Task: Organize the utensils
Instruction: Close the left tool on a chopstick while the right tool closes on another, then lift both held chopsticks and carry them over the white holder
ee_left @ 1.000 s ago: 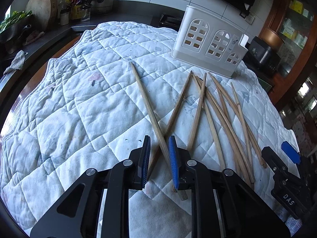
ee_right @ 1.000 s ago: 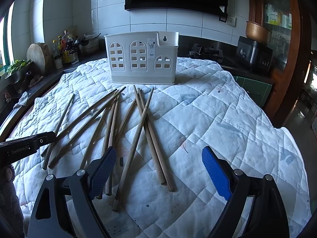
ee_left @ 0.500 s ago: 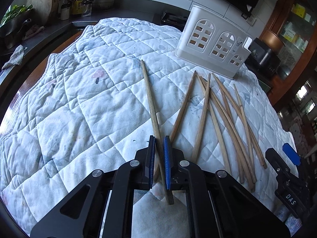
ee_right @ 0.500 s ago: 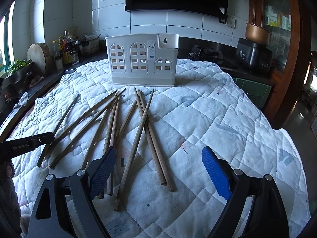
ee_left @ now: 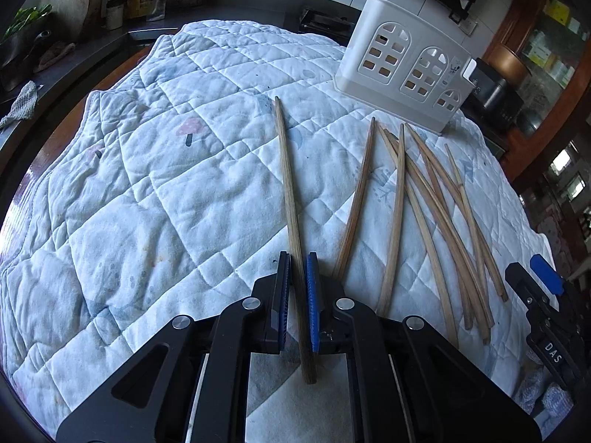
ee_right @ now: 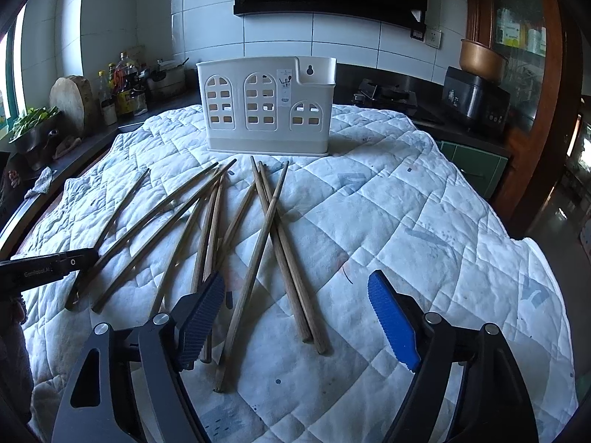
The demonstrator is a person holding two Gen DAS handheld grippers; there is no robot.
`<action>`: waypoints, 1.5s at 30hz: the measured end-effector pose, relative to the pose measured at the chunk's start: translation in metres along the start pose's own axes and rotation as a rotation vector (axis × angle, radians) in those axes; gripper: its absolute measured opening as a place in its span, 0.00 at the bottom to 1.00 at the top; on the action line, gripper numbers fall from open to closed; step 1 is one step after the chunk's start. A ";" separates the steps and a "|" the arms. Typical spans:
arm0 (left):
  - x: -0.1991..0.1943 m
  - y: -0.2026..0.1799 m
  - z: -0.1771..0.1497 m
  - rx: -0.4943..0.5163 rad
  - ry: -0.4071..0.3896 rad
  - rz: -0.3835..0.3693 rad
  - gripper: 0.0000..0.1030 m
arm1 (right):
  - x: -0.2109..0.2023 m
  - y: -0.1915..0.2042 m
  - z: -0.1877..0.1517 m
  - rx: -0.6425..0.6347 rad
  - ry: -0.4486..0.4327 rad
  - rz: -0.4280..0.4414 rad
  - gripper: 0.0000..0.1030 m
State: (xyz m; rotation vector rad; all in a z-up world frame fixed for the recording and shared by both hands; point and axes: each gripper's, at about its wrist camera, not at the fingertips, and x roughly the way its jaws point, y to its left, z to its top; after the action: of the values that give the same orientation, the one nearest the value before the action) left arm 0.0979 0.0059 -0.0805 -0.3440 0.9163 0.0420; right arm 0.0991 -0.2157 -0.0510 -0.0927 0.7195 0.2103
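My left gripper [ee_left: 297,260] is shut on a long wooden chopstick [ee_left: 286,170] near its thick end; the thin end points away over the quilt. Several more chopsticks [ee_left: 397,203] lie fanned out to its right. Behind them stands a white utensil holder [ee_left: 406,70] with arched cut-outs. In the right wrist view the right gripper [ee_right: 295,280] hangs over the near ends of several chopsticks [ee_right: 284,251]. Its jaws are closing, and the pads touch none of the sticks between them. The holder [ee_right: 266,110] stands straight ahead. The left gripper [ee_right: 70,260] shows at the left edge on its chopstick [ee_right: 125,203].
A white quilted cloth [ee_left: 147,184] covers the table and drops off at the edges. A dark counter behind holds bottles [ee_right: 122,88], a wooden board [ee_right: 72,99] and a black appliance [ee_right: 472,103]. The right gripper's tip [ee_left: 535,280] shows at the right of the left wrist view.
The left jaws closed from a narrow gap onto the leftmost chopstick, and it swung slightly. The right jaws have narrowed a little; that hand stayed in place.
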 end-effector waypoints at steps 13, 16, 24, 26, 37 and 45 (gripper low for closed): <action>0.000 0.003 0.000 0.025 0.008 -0.035 0.10 | 0.015 0.011 0.008 0.001 0.053 0.060 0.43; 0.000 0.006 0.001 0.015 0.007 -0.057 0.10 | 0.022 0.014 0.008 0.013 0.081 0.087 0.37; 0.002 0.018 0.002 -0.063 0.008 -0.129 0.10 | 0.035 0.018 0.008 0.026 0.127 0.099 0.27; 0.002 0.015 0.002 -0.048 0.004 -0.115 0.10 | 0.038 0.020 0.007 0.022 0.137 0.098 0.23; 0.002 0.014 0.003 -0.060 0.006 -0.096 0.08 | 0.045 0.021 0.005 0.020 0.161 0.084 0.11; -0.007 0.007 0.002 -0.012 -0.012 -0.065 0.05 | 0.028 0.018 0.003 0.008 0.126 0.063 0.07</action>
State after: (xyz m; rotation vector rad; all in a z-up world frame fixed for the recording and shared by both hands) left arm 0.0936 0.0143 -0.0754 -0.3843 0.8931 -0.0107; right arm 0.1179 -0.1933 -0.0677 -0.0767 0.8492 0.2633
